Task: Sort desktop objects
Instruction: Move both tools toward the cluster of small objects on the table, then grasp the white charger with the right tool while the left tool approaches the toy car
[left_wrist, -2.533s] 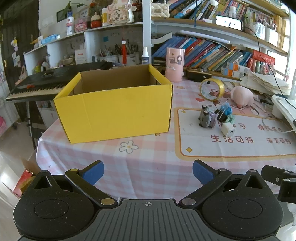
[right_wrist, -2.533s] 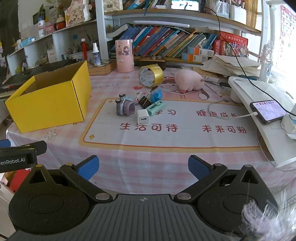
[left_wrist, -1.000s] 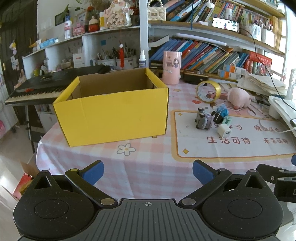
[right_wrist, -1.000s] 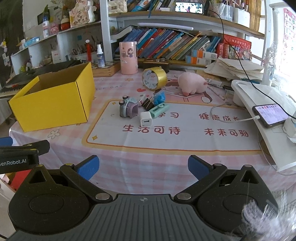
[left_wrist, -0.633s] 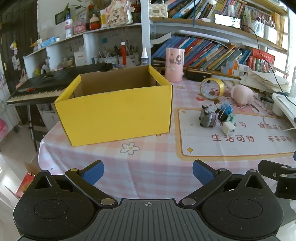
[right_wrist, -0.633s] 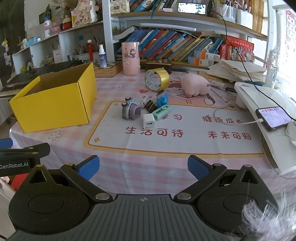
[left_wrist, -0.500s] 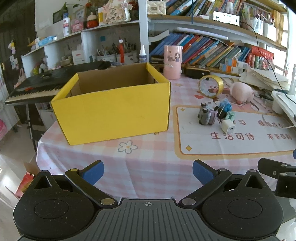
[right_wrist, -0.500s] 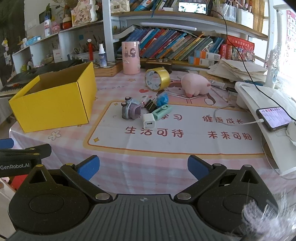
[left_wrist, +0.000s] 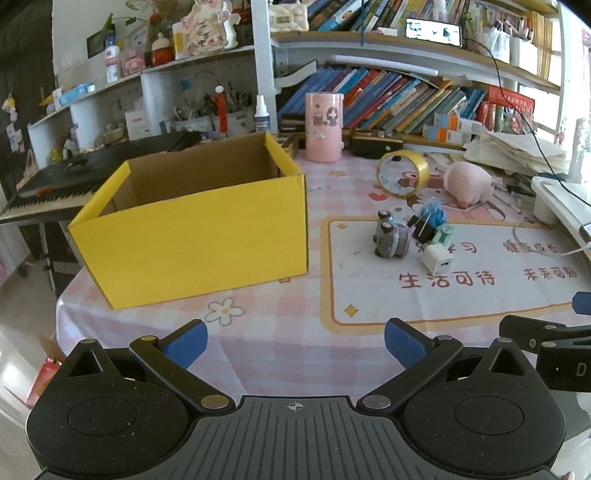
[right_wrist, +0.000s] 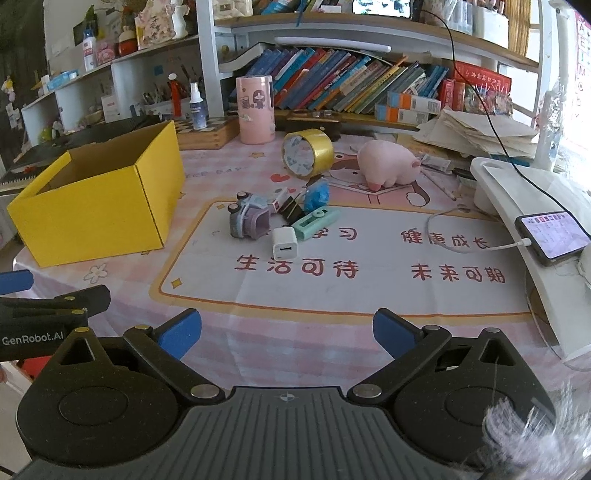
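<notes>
While the small desk things lie bunched on the printed mat (right_wrist: 332, 280), none is held. Seen from the right wrist, the white charger cube (right_wrist: 284, 243) sits nearest, at about 12 o'clock; just behind it at 11 o'clock is the purple toy camera (right_wrist: 246, 219), and at 1 o'clock the mint green stapler-like piece (right_wrist: 316, 222) lies touching a black binder clip (right_wrist: 292, 212) with a crumpled blue item (right_wrist: 317, 192) behind. Farther back at 12 o'clock the yellow tape roll (right_wrist: 307, 152) stands on edge, with the pink plush pig (right_wrist: 388, 166) beside it at 1 o'clock. The yellow cardboard box (right_wrist: 99, 206), open-topped, stands on the pink checked tablecloth (right_wrist: 122, 295) at 10 o'clock, well apart from the cluster. A phone (right_wrist: 554, 236) on a white stand lies at 2 o'clock, cabled.

The right gripper (right_wrist: 287, 334) hovers over the near table edge, jaws spread wide and holding nothing. The left gripper (left_wrist: 295, 341) faces the box (left_wrist: 192, 236), likewise spread wide and holding nothing.
</notes>
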